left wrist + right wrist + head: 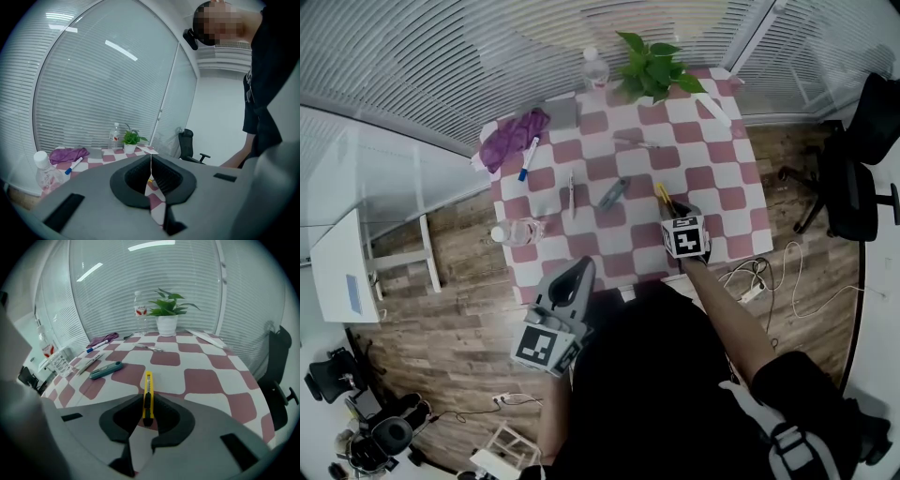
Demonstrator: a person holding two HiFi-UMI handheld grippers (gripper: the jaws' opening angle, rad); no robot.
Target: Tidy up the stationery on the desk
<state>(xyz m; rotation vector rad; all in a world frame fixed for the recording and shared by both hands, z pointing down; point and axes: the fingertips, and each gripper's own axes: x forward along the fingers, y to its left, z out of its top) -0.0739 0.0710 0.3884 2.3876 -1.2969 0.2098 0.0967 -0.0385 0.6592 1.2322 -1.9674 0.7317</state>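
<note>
My right gripper (677, 210) (148, 409) hangs over the near right part of the checkered desk (712, 187), shut on a yellow utility knife (148, 384) (663, 194) that sticks forward from the jaws. My left gripper (578, 274) (151, 174) is at the desk's near edge, shut with nothing in it. On the cloth lie a teal cutter (613, 193) (106, 370), a slim pen (572, 192) (89, 363), a blue-capped marker (528, 159) (97, 347) (73, 165) and a thin metal tool (636, 142) (149, 348).
A purple cloth (511, 138) and a grey pad (561, 114) lie at the far left. A potted plant (652, 67) and a water bottle (595, 67) stand at the back. A clear bottle (517, 232) (47, 172) sits at the left edge. An office chair (853, 178) stands to the right.
</note>
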